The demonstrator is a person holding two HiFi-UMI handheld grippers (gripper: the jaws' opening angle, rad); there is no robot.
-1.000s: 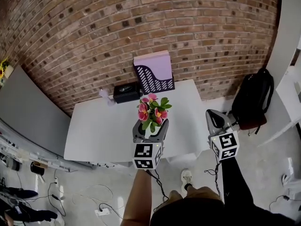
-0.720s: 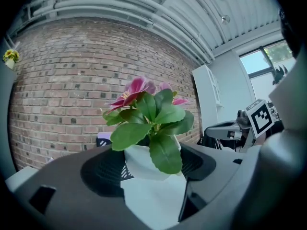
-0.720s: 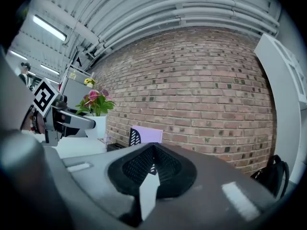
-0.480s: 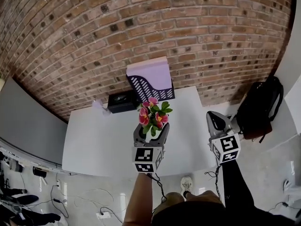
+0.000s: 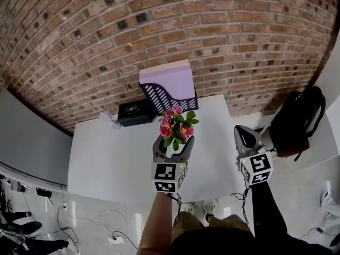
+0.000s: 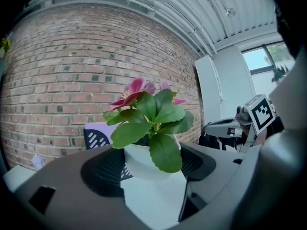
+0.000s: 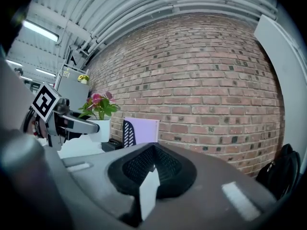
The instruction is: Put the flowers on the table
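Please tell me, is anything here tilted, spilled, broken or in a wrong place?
Nothing stands out. The flower pot sits upright in the left gripper above the white table, with no spill visible. The file holder and black box stand tidily by the wall.

Wall (image 5: pixel 212 25): rough, matt brick. Table (image 5: pixel 106 153): smooth white top, matt. Pot (image 6: pixel 136 163): smooth white, faint sheen; material unclear.
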